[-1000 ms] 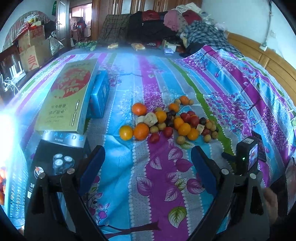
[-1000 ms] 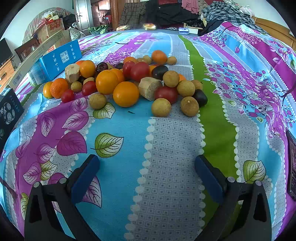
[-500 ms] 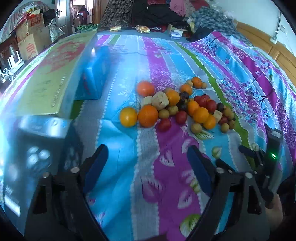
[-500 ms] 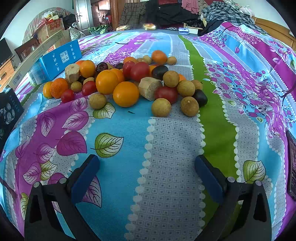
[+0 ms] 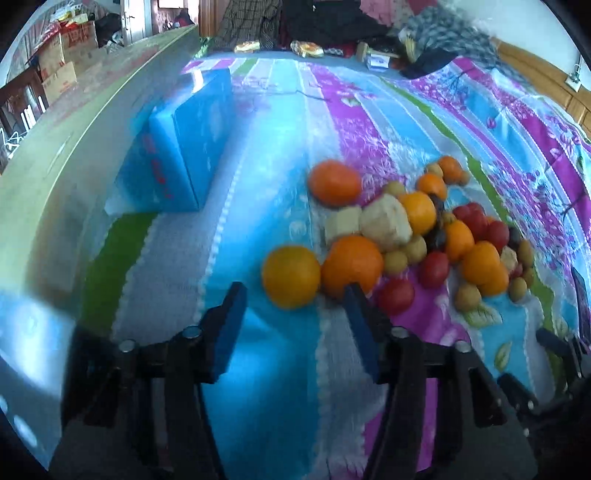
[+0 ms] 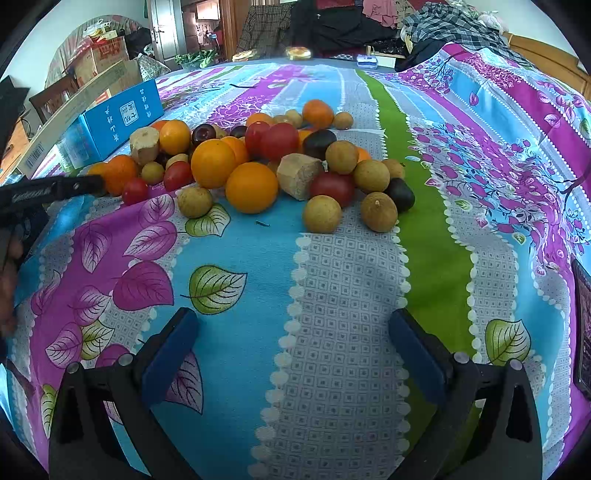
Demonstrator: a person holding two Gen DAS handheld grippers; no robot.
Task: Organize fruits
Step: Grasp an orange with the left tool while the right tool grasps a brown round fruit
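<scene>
A heap of mixed fruit (image 6: 266, 162) lies on the patterned bedspread: oranges, red tomatoes, dark plums, brown longans and pale cut chunks. In the left wrist view the nearest yellow-orange fruit (image 5: 291, 276) sits just beyond my open left gripper (image 5: 293, 295), with a deeper orange (image 5: 352, 264) touching it on the right, by the right fingertip. My right gripper (image 6: 291, 328) is open and empty, well short of the heap. The left gripper's tip (image 6: 79, 183) shows at the left of the right wrist view.
A blue carton (image 5: 184, 158) and a long flat cardboard box (image 5: 74, 147) lie left of the fruit. Clothes (image 6: 332, 22) are piled at the bed's far end. A dark device (image 6: 583, 325) lies at the right edge.
My left gripper has moved forward and down toward the left end of the heap, and its jaws have narrowed a little. The right gripper has not moved.
</scene>
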